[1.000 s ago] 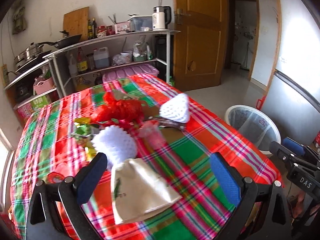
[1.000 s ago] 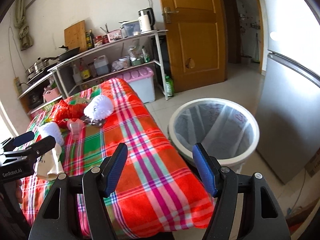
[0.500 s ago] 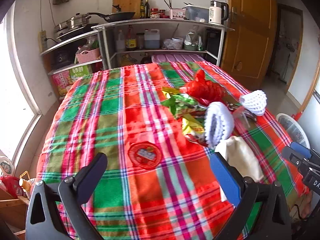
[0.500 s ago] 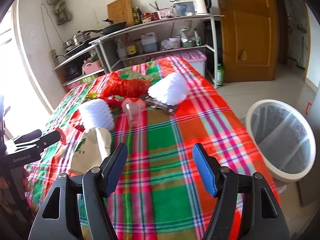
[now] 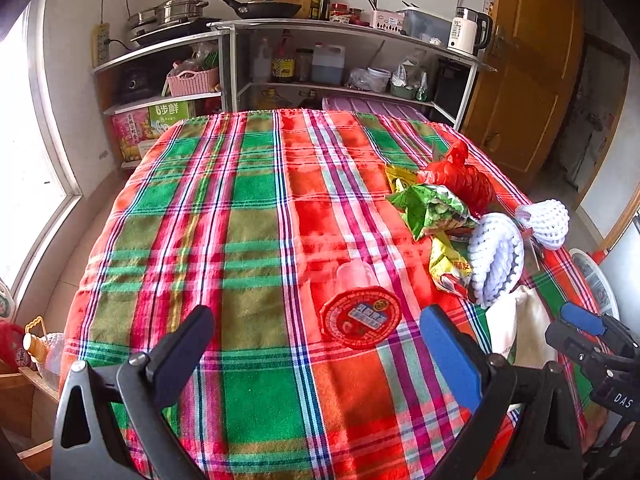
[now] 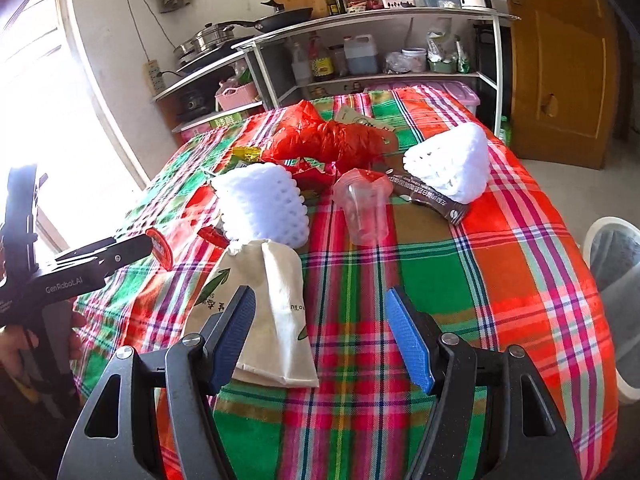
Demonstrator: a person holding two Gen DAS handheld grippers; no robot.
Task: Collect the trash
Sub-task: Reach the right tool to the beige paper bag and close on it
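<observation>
Trash lies on the plaid tablecloth (image 5: 256, 240). A clear cup with a red round lid (image 5: 360, 318) rests on its side just beyond my open left gripper (image 5: 316, 356). To its right are a green snack bag (image 5: 432, 208), a red plastic bag (image 5: 460, 180) and two white foam nets (image 5: 496, 256). My right gripper (image 6: 320, 336) is open and low over the table, its left finger above a beige paper bag (image 6: 276, 304). Beyond it are a foam net (image 6: 260, 204), a clear plastic cup (image 6: 364, 208) and a brown wrapper (image 6: 428, 196).
A white bin (image 6: 612, 248) lined with a bag stands on the floor off the table's right side. Metal shelves (image 5: 340, 28) with pans, bottles and a kettle run along the far wall. A wooden door (image 6: 560, 60) is at the back right. A window is on the left.
Both grippers swung left, away from the bin and toward the table. The left one now faces the red-lidded cup. The right one came in closer over the paper bag. Both stayed open.
</observation>
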